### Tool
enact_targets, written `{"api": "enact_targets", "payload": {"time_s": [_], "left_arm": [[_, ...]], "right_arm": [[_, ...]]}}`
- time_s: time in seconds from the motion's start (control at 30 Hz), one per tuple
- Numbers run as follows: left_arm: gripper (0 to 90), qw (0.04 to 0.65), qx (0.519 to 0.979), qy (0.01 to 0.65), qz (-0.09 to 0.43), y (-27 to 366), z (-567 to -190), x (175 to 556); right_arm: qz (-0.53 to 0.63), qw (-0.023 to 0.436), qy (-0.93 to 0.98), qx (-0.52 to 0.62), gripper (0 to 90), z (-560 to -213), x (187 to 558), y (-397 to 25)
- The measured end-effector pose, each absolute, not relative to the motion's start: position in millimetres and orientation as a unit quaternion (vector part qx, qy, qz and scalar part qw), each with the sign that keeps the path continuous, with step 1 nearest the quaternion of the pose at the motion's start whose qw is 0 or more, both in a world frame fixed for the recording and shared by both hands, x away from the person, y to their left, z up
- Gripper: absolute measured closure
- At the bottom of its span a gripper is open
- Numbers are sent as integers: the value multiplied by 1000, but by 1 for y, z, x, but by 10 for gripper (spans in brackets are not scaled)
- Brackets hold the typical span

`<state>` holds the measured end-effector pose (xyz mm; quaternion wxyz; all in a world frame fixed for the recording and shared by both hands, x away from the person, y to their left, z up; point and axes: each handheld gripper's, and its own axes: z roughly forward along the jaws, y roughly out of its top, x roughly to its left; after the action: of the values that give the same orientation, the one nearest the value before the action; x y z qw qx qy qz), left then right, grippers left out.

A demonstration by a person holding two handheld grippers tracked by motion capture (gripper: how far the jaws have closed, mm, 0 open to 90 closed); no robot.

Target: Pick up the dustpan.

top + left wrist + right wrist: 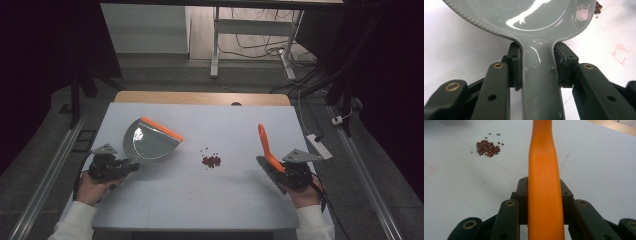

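A grey dustpan [150, 140] with an orange lip lies on the white table top [235, 125], left of centre. My left gripper [131, 167] is shut on its grey handle [541, 82], jaws pressed on both sides. A small heap of dark red beans [211, 161] with a few green ones lies mid-table; the right gripper view has the beans [487, 147] at upper left. My right gripper [280, 172] is shut on the orange handle [545, 182] of a hand brush [266, 150], held at the right, handle pointing up and away, dark bristle head low by the hand.
The table's wooden far edge [200, 97] runs behind the white top. A white power strip [320, 146] lies at the right edge. Desk legs and cables [250, 47] stand on the floor beyond. A faint red stain [621, 52] marks the surface near the dustpan.
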<state>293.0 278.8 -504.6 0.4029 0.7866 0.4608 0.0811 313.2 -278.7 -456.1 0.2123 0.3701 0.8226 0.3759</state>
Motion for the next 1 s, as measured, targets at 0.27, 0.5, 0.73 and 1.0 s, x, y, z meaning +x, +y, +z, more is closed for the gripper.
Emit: {"api": "enact_targets", "payload": {"time_s": [0.27, 0.5, 0.73, 1.0], "left_arm": [[617, 409, 805, 421, 88, 276, -493, 280], [617, 396, 826, 391, 85, 275, -489, 275], [617, 397, 842, 360, 68, 273, -488, 273], [617, 387, 856, 337, 65, 264, -484, 271]], "right_arm": [[378, 213, 821, 372, 703, -456, 313, -280], [376, 214, 822, 370, 703, -456, 313, -279], [376, 215, 821, 371, 703, -457, 313, -279], [379, 218, 820, 370, 703, -455, 314, -275]]}}
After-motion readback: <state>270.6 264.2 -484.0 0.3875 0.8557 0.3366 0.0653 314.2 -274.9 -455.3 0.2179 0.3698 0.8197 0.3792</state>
